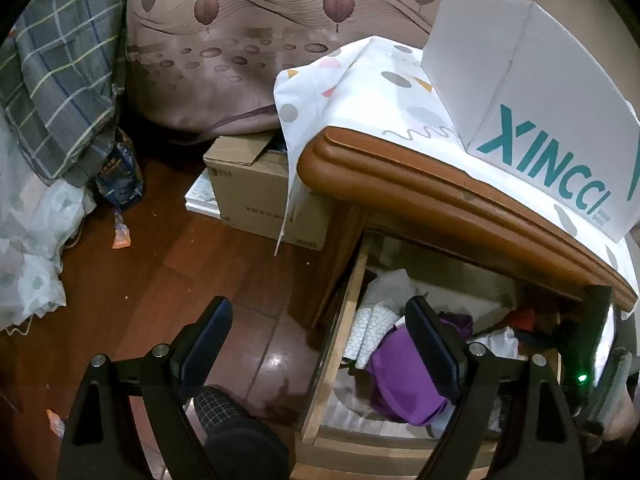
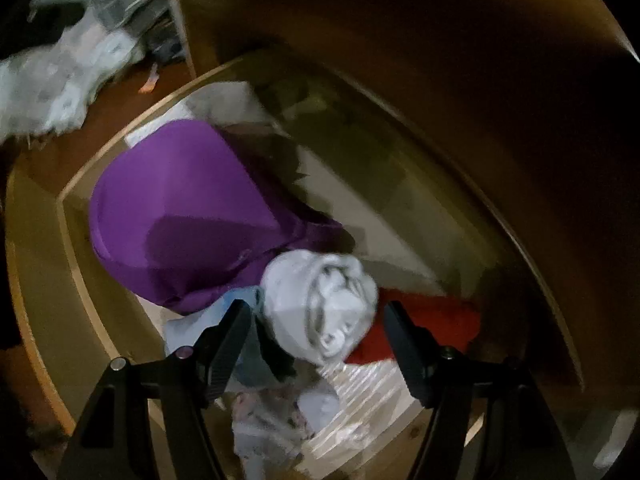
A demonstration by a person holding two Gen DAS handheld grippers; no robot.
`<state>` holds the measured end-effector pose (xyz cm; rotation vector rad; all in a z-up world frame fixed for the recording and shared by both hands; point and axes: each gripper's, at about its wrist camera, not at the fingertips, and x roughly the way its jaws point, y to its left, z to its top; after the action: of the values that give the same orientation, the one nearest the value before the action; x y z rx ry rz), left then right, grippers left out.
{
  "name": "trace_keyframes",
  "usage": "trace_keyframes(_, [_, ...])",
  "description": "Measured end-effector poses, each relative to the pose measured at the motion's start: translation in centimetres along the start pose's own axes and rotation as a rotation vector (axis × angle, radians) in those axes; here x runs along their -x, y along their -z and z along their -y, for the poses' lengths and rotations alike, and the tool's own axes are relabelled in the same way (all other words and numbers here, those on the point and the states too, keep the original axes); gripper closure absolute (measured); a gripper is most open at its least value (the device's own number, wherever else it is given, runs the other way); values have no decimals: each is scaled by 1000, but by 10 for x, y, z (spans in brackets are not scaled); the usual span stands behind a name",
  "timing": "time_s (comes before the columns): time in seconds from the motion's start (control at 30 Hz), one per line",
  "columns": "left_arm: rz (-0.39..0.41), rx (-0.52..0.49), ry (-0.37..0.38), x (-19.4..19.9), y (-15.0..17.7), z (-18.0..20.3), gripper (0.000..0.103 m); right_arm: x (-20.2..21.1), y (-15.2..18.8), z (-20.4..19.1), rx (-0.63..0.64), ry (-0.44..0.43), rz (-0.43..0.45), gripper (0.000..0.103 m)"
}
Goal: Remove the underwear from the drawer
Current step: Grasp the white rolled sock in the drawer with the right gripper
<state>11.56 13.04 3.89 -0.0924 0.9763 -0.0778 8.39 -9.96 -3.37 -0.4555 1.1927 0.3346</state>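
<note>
The left hand-held gripper (image 1: 318, 344) hangs spread and empty over the drawer's (image 1: 344, 320) left wall, one finger above the floor (image 1: 160, 272) and the other above the clothes. In the right wrist view the purple garment (image 2: 180, 216) fills the drawer's left half: soft, light and limp, likely to drape and drag its neighbours if lifted by an edge. Just right of it, touching it, lies a rolled white garment (image 2: 320, 304), probably the underwear to take; it looks light and springy, apt to unroll, so a pinch across the middle of the roll seems safest. The right hand-held gripper (image 2: 316, 328) stands spread on either side of that roll, its pads not yet pressing, though blur leaves contact uncertain. Further right sits a red cloth (image 2: 432, 320). The cabinet top (image 1: 440, 200) overhangs the drawer's back, so the clear way out is up and toward the drawer front.
</note>
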Motion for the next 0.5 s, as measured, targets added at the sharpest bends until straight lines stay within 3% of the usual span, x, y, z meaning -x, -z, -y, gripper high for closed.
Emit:
trace_keyframes(0.17, [-2, -11, -5, -2, 0, 3, 17, -18, -1, -10, 97, 61, -27, 32])
trace_keyframes(0.33, [-3, -14, 2, -2, 0, 3, 17, -24, 3, -1, 59, 7, -45, 32])
trace_keyframes(0.5, [-6, -14, 3, -2, -1, 4, 17, -11, 5, 4, 29, -97, -23, 41])
